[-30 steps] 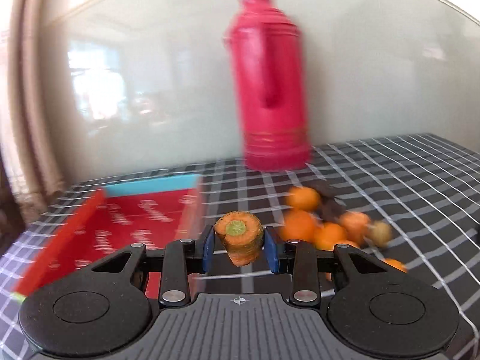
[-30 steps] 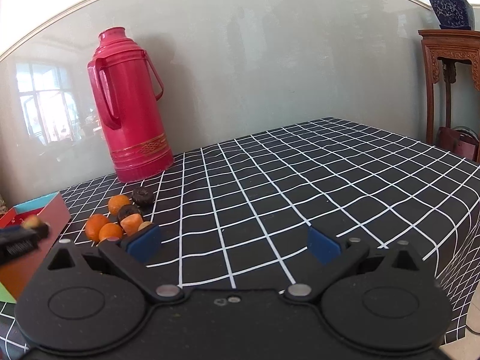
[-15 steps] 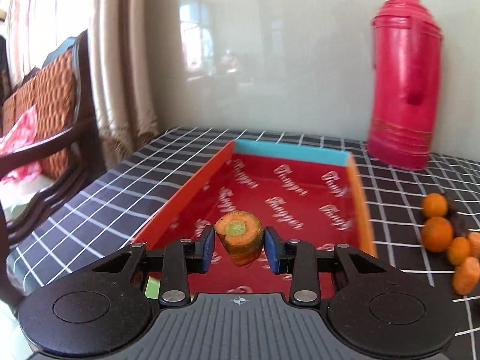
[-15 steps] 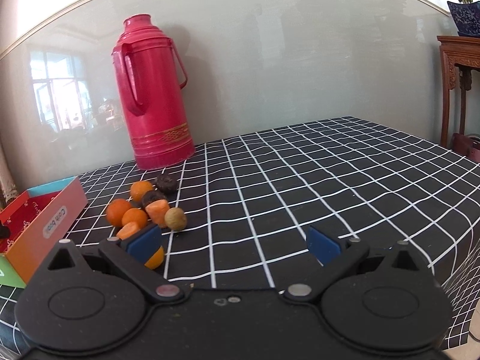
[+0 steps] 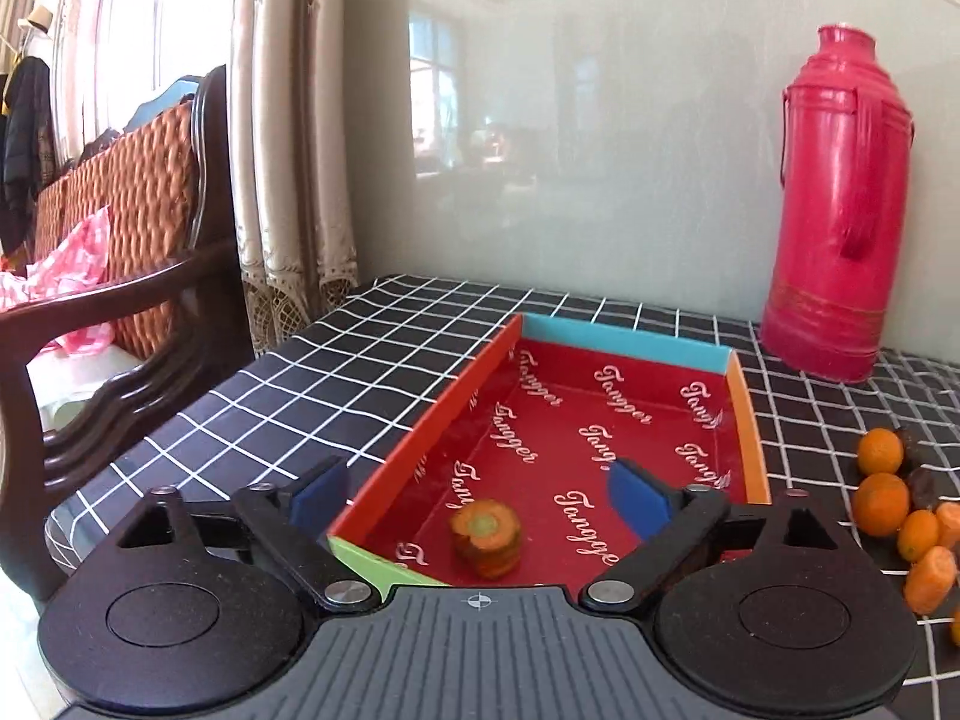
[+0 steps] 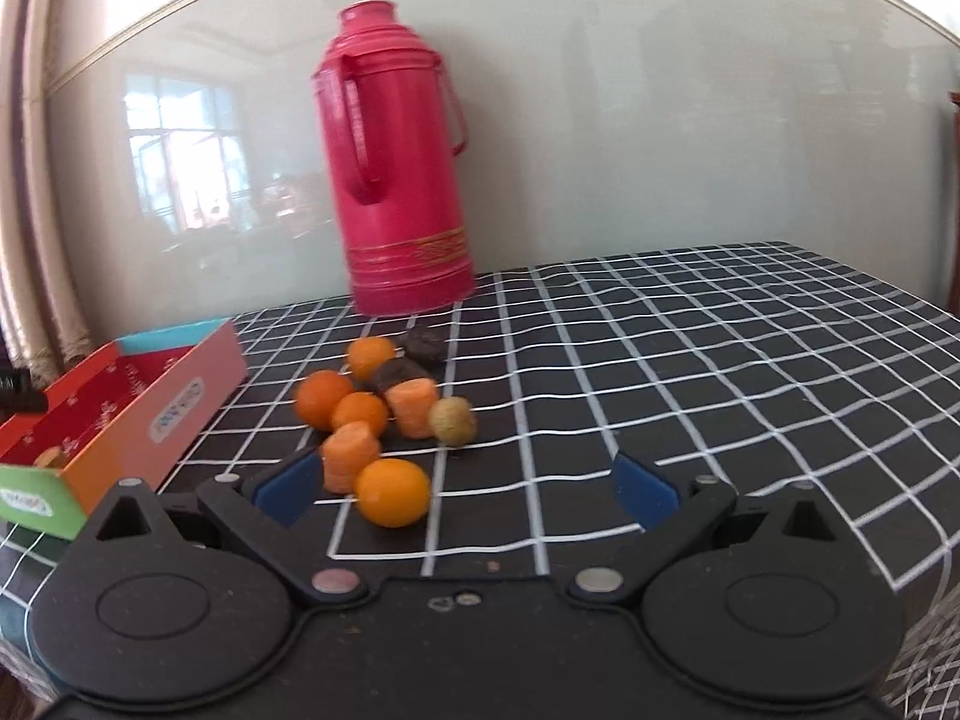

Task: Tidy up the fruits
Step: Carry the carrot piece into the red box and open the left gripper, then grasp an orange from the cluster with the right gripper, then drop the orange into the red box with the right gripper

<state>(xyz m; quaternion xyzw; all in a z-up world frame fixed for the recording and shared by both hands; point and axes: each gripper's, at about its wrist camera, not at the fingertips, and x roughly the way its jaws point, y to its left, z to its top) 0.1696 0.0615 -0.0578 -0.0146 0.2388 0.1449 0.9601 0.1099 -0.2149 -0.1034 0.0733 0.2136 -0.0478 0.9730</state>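
A carrot chunk point(image 5: 486, 537) stands on the floor of the red tray point(image 5: 432, 426), near its front end. My left gripper point(image 5: 477, 498) hovers over it, its jaws opening wide, the pads clear of the chunk. In the right wrist view a pile of oranges point(image 6: 324, 399), carrot pieces point(image 6: 411, 405), dark fruits point(image 6: 423, 345) and a tan nut point(image 6: 453, 419) lies on the checked cloth. My right gripper point(image 6: 467, 491) is just before the pile, jaws wide and closing slightly. One orange point(image 6: 393, 492) lies between them near the left pad, untouched.
A tall pink thermos point(image 6: 402, 168) stands at the wall behind the pile. The tray point(image 6: 180, 414) sits left of the fruit. A dark wooden chair point(image 5: 120, 300) and curtains point(image 5: 288, 150) are beyond the table's left edge. The checked cloth point(image 6: 690, 360) stretches away to the right.
My left gripper swung left over the tray, then opened; the carrot chunk dropped onto the tray floor. The right gripper turned left toward the fruit pile and came closer to it.
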